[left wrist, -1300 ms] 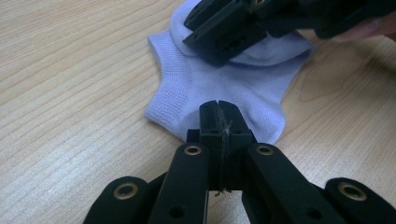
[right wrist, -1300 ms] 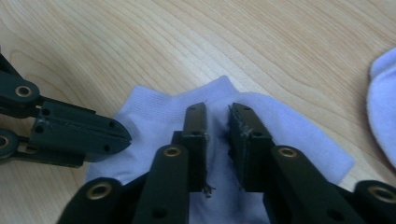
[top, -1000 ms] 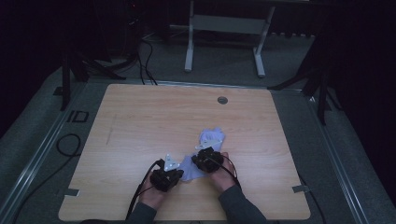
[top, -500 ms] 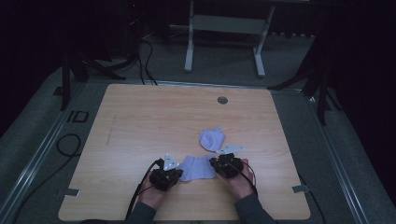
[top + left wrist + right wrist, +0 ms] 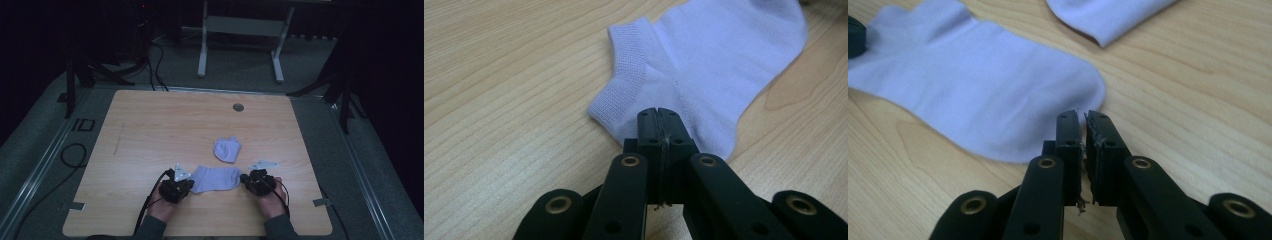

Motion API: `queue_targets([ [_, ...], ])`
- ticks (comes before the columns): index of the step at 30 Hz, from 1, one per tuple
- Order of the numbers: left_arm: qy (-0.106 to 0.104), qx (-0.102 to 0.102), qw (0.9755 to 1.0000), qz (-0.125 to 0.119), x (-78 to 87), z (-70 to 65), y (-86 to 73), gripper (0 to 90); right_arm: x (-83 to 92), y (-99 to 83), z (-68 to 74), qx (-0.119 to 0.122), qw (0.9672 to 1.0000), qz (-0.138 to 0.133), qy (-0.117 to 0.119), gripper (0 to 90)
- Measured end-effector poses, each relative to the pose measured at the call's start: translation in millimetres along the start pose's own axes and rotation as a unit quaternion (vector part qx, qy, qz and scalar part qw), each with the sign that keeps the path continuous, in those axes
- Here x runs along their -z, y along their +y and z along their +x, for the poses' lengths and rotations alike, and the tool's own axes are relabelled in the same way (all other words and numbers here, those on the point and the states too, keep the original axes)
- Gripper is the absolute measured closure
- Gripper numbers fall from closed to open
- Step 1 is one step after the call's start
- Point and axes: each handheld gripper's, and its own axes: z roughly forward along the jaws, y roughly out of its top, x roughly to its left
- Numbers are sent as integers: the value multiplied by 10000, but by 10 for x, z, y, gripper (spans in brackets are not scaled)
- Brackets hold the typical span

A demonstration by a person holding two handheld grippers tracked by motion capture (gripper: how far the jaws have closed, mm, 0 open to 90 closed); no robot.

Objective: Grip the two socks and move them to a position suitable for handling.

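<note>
- nearest, at the table's front edge, the person's two hands come in, each bearing a black gripper; the flat sock (image 5: 216,179) lies between them and serves as the landmark.
- left of the flat sock, the left gripper (image 5: 186,183) has its jaws pressed together on the heel end of the sock; in the left gripper view (image 5: 657,117) the pads meet with the pale lilac cloth at their tips, the ribbed cuff (image 5: 626,75) just beyond.
- right of the flat sock, the right gripper (image 5: 247,180) sits at the toe end; in the right gripper view (image 5: 1083,122) its jaws stand nearly closed, a thin slit between them, the tips right at the rounded toe edge (image 5: 1088,90). whether cloth is pinched there i cannot tell.
- the flat sock itself lies stretched out flat on the wooden table (image 5: 150,130), lengthwise from one gripper to the other, near the front edge and slightly right of the middle.
- just behind the flat sock, toward its right half, a second sock (image 5: 227,149) of the same pale colour lies bunched up, close to it but apart.
- well behind the flat sock, near the table's far edge, a small round grommet (image 5: 238,107) sits in the tabletop.
- farther off, beyond the table, a pale metal frame (image 5: 240,35) stands on the dark floor.
</note>
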Motion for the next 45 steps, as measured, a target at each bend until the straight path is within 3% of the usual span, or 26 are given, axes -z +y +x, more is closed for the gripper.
queue_targets([
  [12,36,4,10000,-8,-22,32,27,888,63,66,-77,-83,9998,-158,-41,839],
  [24,64,32,10000,-25,-25,53,29,881,-2,354,-74,140,9993,-331,-62,815],
  [34,71,21,10000,-35,-28,58,30,878,-215,734,16,480,9981,-374,-16,787],
  [39,68,10,10000,-41,-33,61,34,877,-290,856,35,519,9979,-382,-1,776],
  [45,82,3,10000,-38,-34,54,34,874,-530,1028,93,599,9981,-150,59,711],
])
